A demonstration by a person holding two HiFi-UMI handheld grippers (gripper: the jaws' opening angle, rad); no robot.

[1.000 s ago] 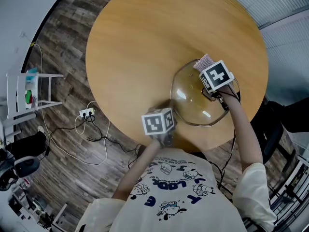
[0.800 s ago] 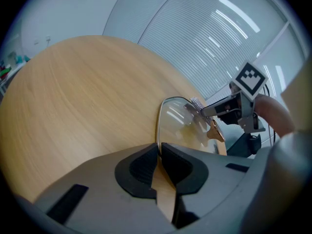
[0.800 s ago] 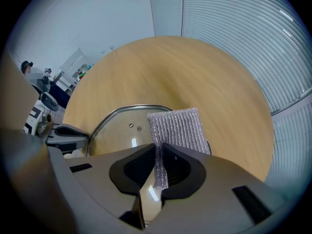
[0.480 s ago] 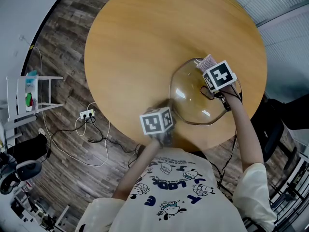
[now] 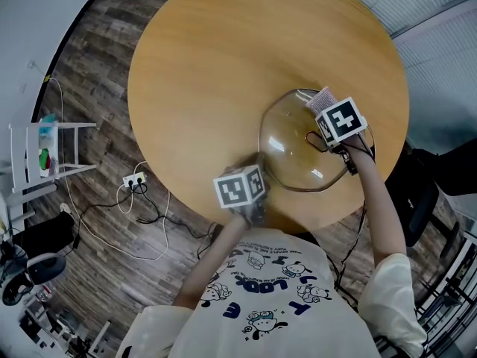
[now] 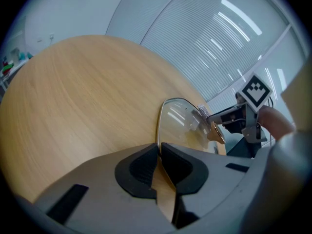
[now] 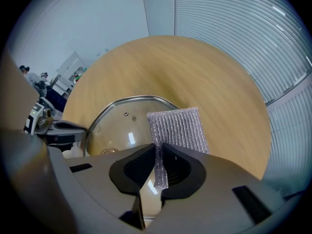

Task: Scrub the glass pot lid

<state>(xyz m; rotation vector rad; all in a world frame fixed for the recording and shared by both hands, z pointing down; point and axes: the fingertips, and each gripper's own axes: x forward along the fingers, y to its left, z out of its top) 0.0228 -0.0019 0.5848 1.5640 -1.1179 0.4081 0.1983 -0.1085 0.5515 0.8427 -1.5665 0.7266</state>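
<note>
**Head view.** Since the earlier frame your right gripper (image 5: 329, 113) has slid the scrubbing pad (image 5: 323, 97) a little further out along the far right side of the lid (image 5: 294, 155). Your left gripper (image 5: 258, 180) has hardly shifted. The lid lies on the table (image 5: 216, 66), at the edge nearest you. The left gripper meets the lid's near left rim and the right gripper works the opposite side. This split looks deliberate: one tool anchors the lid so that the other can rub without pushing it away.

**Left gripper view.** The jaws are drawn together on the metal rim of the lid (image 6: 181, 123), and only the rim's thickness separates the pads. The grip appears to be there to stop the lid sliding or turning. Beyond the lid, the right gripper (image 6: 214, 117) presses in from the far side.

**Right gripper view.** The jaws are pinched onto the near end of the scrubbing pad (image 7: 178, 128). The free end hangs forward over the lid (image 7: 119, 126) at its right rim. Whether the pad presses on the glass cannot be told. Held by one end, the pad offers its broad face for rubbing. The left gripper (image 7: 68, 130) sits at the lid's far left.
</note>
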